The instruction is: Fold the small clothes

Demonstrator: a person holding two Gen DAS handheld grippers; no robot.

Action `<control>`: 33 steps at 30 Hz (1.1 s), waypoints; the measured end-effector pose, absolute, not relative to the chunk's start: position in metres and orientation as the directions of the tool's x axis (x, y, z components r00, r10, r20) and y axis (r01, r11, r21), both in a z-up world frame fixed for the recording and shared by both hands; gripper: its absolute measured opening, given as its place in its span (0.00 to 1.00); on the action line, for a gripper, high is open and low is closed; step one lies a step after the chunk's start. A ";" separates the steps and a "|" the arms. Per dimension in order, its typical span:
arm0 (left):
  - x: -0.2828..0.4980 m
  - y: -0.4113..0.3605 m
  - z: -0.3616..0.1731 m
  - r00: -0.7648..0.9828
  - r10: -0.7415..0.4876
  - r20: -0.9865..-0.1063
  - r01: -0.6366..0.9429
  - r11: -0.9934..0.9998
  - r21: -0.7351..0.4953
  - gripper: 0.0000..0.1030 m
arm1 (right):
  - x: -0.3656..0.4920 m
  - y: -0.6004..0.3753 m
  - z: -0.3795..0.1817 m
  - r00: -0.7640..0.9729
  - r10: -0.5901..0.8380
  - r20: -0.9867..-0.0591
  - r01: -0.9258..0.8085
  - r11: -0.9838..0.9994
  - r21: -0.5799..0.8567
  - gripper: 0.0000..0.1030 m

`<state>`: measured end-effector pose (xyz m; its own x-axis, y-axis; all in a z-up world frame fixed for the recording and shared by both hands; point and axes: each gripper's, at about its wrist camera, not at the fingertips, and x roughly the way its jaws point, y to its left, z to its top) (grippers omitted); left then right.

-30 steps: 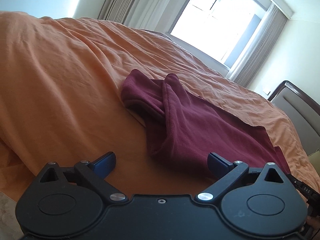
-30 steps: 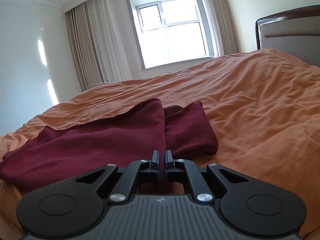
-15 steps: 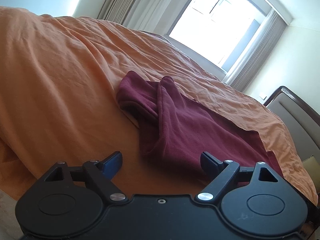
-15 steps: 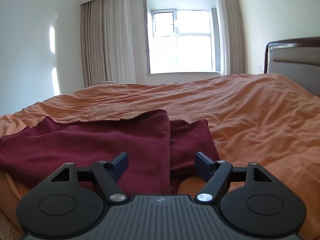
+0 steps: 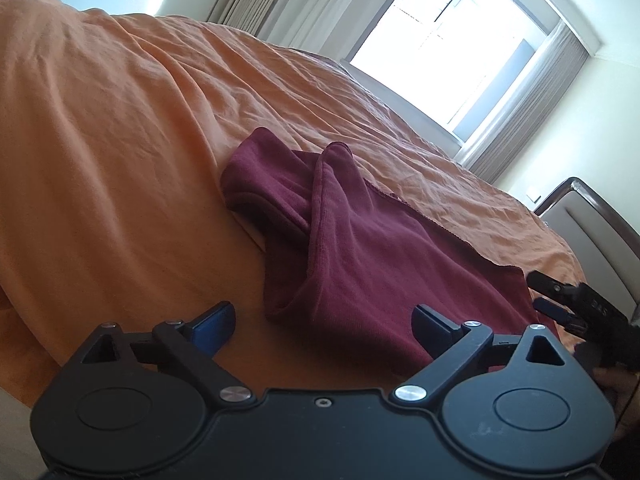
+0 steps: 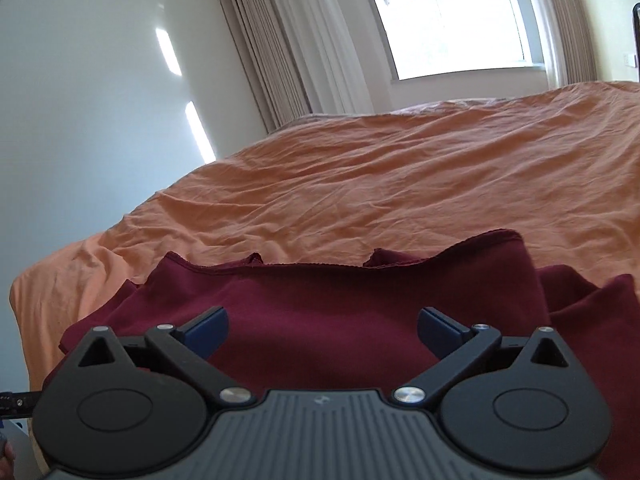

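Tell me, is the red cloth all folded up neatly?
Only partly. The maroon cloth is doubled over with bunched, uneven edges on the orange bed cover.

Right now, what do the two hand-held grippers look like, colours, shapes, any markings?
They are built alike. The left hand-held gripper has a smooth matte black body, two round discs, angled black link arms with silver rivets, triangular cut-outs, and blue finger pads. The right hand-held gripper has the same arms and blue pads, but its grey centre plate is ribbed with a small logo. No cables or sleeves are visible.

Right gripper [image 6: 322, 330] off the maroon garment [image 6: 320, 320], jaws just spread wide, nothing between them.
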<state>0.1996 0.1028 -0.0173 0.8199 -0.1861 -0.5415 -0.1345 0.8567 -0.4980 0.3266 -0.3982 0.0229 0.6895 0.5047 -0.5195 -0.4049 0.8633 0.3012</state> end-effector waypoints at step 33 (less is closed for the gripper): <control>0.203 0.103 -0.028 0.833 -0.166 -0.528 -0.163 0.838 -0.521 0.99 | 0.245 -0.303 -0.037 0.913 0.171 -0.370 -0.290 0.910 -0.296 1.00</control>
<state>0.2030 0.1031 -0.0282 0.8330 -0.1664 -0.5276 -0.1630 0.8376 -0.5215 0.2447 -0.3030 -0.0370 0.9132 0.1707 -0.3700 -0.2900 0.9101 -0.2959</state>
